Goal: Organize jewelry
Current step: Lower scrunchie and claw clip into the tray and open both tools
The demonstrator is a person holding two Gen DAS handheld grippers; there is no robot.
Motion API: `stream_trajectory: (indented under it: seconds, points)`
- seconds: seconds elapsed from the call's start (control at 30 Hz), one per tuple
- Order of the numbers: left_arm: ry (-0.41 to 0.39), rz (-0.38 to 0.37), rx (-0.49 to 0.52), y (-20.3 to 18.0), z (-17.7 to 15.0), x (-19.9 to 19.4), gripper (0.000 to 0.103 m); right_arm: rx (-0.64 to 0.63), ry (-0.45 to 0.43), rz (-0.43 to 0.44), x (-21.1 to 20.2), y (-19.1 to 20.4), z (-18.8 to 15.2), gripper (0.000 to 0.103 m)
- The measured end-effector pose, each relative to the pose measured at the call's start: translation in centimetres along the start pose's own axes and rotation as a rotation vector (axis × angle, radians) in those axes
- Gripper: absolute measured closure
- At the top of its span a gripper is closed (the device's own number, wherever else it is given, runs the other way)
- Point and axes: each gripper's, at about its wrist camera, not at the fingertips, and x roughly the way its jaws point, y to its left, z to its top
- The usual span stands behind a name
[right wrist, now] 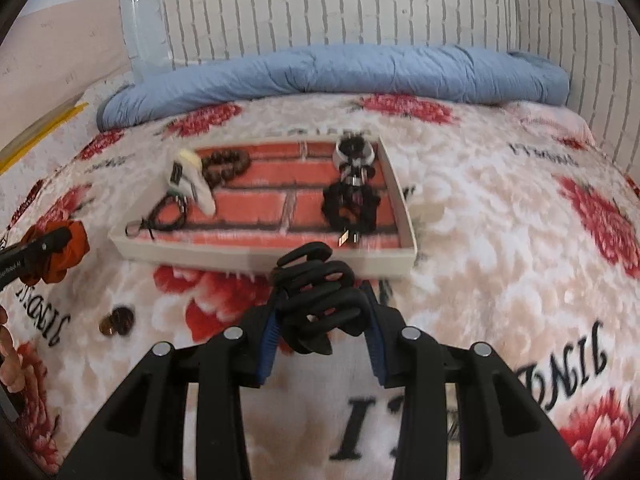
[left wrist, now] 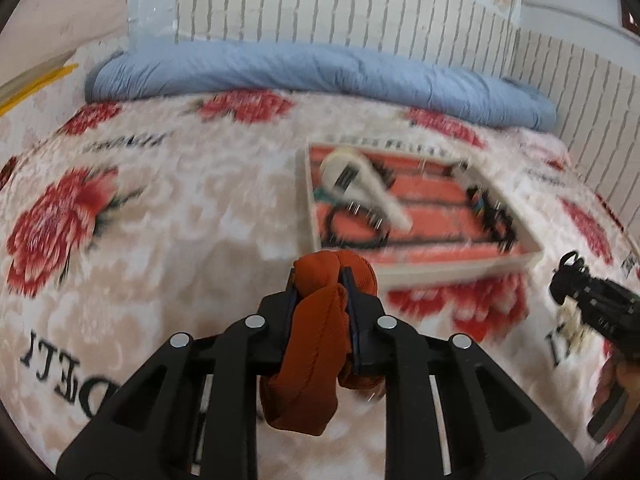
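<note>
My left gripper (left wrist: 320, 280) is shut on an orange fabric scrunchie (left wrist: 316, 344), held above the floral blanket just left of the tray; it also shows in the right wrist view (right wrist: 60, 252). My right gripper (right wrist: 320, 308) is shut on a black claw hair clip (right wrist: 318, 300), just in front of the tray's near wall. The white tray (right wrist: 260, 258) with a brick-pattern floor holds a white clip (right wrist: 192, 184), brown beads (right wrist: 226, 164), a black cord, a black scrunchie (right wrist: 352, 208) and metal rings (right wrist: 354, 152). The tray shows blurred in the left wrist view (left wrist: 440, 270).
A brown clip (right wrist: 116, 320) lies on the blanket (right wrist: 500, 240) left of my right gripper. A rolled blue quilt (right wrist: 320, 72) lies along the back, before a brick-pattern wall. A yellow edge (right wrist: 44, 128) is at the far left.
</note>
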Motion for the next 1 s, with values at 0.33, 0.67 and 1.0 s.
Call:
stream_trajectory:
  seconds: [0.33,0.67,1.0]
  points:
    - [-0.048,-0.031,0.042,-5.7,4.5,5.0,0.084,-0.024,-0.059,0.02,3.8,0.7,4.9,0.065]
    - [-0.01,0.019,0.06,-6.4,5.0,11.4,0.084,-0.025,-0.031,-0.014,9.9,0.0,5.7,0.065]
    - [0.028,0.026,0.048,-5.7,4.4,12.8,0.081,-0.034,-0.011,-0.038,11.9,-0.7,4.9,0.065]
